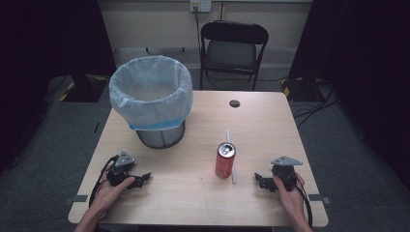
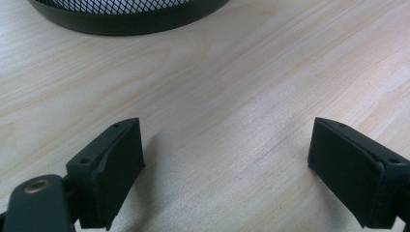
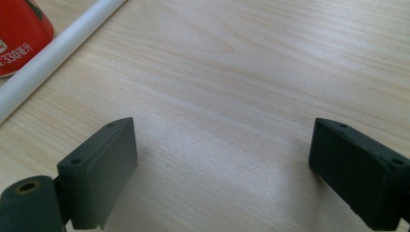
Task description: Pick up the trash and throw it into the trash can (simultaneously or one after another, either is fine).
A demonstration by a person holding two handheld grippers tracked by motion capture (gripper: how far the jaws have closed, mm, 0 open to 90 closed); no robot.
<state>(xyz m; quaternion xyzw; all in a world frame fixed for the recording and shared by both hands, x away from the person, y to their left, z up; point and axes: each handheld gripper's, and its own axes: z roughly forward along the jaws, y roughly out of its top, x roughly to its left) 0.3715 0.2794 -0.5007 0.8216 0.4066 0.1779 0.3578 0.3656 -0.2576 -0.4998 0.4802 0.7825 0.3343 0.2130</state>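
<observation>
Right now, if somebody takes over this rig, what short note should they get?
Left gripper: open, empty, low over the table, near the bin.
Right gripper: open, empty, right of the can.
Can stands upright mid-table; a white straw lies just beside it.
Bin is lined and looks empty.
Done: nothing visible yet.
Left: probably pick up can and straw and drop them in the bin.

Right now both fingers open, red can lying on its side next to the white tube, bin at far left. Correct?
Not quite: the red can stands upright, as the high view shows. The rest holds: beside the white tube, bin far left, left gripper and right gripper open.
</observation>
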